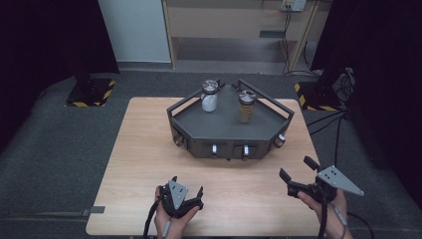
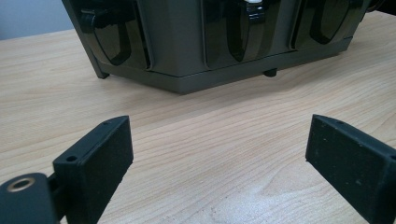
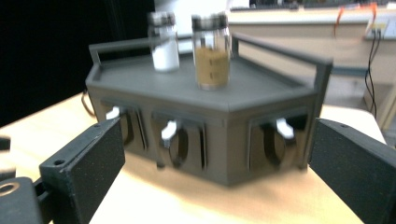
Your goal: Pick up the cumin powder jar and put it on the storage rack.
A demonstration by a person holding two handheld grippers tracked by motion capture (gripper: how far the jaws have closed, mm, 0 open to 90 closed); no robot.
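Observation:
A dark grey angular rack (image 1: 229, 130) (image 3: 261, 100) with a railed top stands at the far middle of the wooden table (image 1: 144, 149). On its top stand a jar of white powder (image 1: 209, 95) (image 3: 164, 42) and a jar of brown powder (image 1: 246, 106) (image 3: 211, 51), both with metal lids. Small handles (image 3: 169, 130) show in the front slots. My left gripper (image 1: 188, 190) (image 2: 219, 154) rests near the table's front edge, open, nothing between its jaws, facing the rack base (image 2: 210, 79). My right gripper (image 1: 297, 169) (image 3: 217, 168) hovers at the front right, open and empty, pointed at the rack.
Black stands with yellow-black striped bases (image 1: 92, 92) sit on the grey floor at both far sides. A wooden shelf unit (image 1: 234, 30) and cables (image 1: 328, 122) lie behind and to the right of the table. Bare tabletop lies between the grippers and the rack.

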